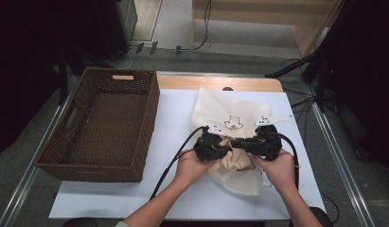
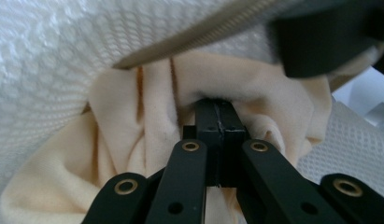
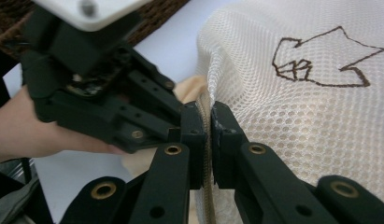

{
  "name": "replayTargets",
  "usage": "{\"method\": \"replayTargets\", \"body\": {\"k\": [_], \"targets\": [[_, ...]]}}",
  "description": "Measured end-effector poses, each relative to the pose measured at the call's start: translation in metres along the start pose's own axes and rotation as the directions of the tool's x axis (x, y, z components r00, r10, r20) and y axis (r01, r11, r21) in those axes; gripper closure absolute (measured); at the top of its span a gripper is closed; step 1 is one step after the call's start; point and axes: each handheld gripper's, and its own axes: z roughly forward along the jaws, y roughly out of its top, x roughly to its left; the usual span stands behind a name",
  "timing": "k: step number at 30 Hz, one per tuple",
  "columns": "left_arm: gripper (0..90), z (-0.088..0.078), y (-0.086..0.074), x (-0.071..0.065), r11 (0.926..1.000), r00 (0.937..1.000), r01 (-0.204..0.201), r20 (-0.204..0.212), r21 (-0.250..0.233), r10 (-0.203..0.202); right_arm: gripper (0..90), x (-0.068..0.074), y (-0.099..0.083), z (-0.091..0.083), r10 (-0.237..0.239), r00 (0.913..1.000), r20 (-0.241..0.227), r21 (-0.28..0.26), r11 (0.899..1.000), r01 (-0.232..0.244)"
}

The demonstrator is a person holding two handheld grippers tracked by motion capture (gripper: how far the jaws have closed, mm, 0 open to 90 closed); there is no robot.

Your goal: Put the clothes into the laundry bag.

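Observation:
A white mesh bag [image 1: 216, 109] with a brown stitched figure [image 3: 320, 58] lies on the white table sheet [image 1: 173, 118]. A cream cloth [image 1: 237, 174] spills from its near end. My right gripper [image 3: 208, 126] is shut on the bag's zipper edge [image 3: 207, 140]; in the high view it [image 1: 243, 144] comes in from the right. My left gripper [image 2: 220, 119] is shut, its tips buried in a fold of the cream cloth [image 2: 133, 116] beneath the zipper edge [image 2: 189, 37] and the mesh [image 2: 49, 60]. I cannot see cloth between its jaws. The left gripper [image 1: 227, 151] faces the right one, almost touching it.
A dark brown wicker basket [image 1: 152, 111] stands with nothing in it on the table's left half, a short way from the bag. Cables trail from both grippers toward the near edge. Bare sheet [image 1: 111, 201] lies in front of the basket.

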Motion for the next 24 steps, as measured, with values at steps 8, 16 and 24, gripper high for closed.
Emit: {"method": "replayTargets", "body": {"k": [8,16,24], "targets": [[90.0,-0.022,-0.002,-0.007,1.0,0.9993,0.0,0.037,-0.007,0.0,86.2,0.012,0.007,-0.012,-0.017,0.9987,-0.049,-0.037,0.999,0.015],[90.0,-0.024,-0.005,-0.011,0.9995,0.9996,-0.028,0.004,0.017,0.028,86.4,0.019,0.01,-0.01,-0.034,0.9984,-0.046,-0.031,0.999,0.033],[90.0,0.008,0.008,-0.008,0.9992,0.9996,-0.011,-0.025,0.037,0.012,86.5,-0.004,0.003,-0.01,0.024,0.9992,-0.033,-0.034,0.999,-0.025]]}}
